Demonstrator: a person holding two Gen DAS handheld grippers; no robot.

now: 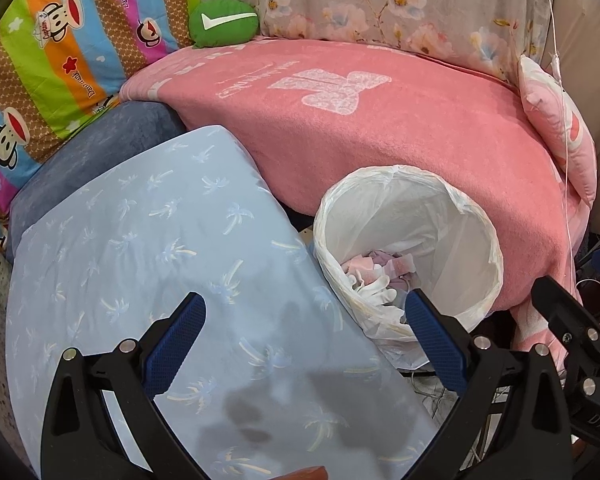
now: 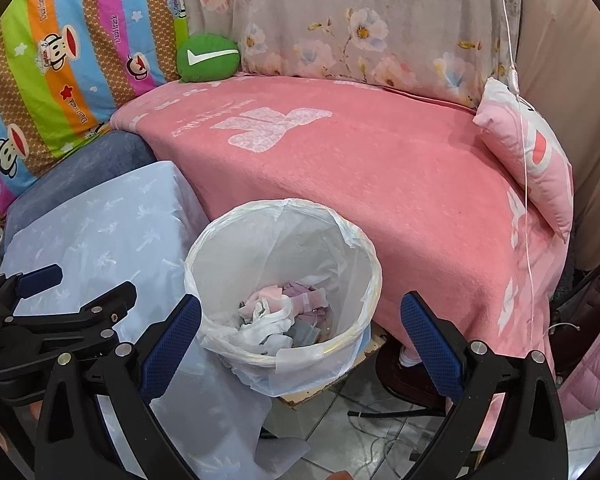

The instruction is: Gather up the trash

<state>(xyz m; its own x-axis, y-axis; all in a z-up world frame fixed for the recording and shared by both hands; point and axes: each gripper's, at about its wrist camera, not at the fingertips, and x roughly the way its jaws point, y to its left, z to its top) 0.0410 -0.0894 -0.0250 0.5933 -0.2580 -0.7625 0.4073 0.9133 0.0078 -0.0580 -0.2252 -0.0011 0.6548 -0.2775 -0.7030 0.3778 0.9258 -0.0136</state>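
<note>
Nearest the right wrist camera, the right gripper (image 2: 300, 320) stands with its blue-padded jaws spread wide and empty, poised directly above the bin (image 2: 374, 280), a round basket lined with a white plastic bag. The left gripper (image 1: 306, 328), likewise spread and holding nothing, hangs over the pale blue pillow (image 1: 140, 240) just beside the bin's rim. The trash (image 2: 284, 312), crumpled white, pink and grey scraps, lies at the bottom of the liner.

Judged from this arrangement, the step in hand is the drop: a piece appears to have been let go into the bin. The next move would call for lifting clear of the rim and searching for further litter; none shows on the pink blanket (image 2: 380, 184).

The setting is a bed or sofa, draped in that blanket, backed by a floral cover (image 2: 360, 20) and a striped cartoon quilt (image 2: 60, 60), with a green cushion (image 2: 208, 58) between them. Tiled floor (image 2: 332, 420) and loose cables show below.
</note>
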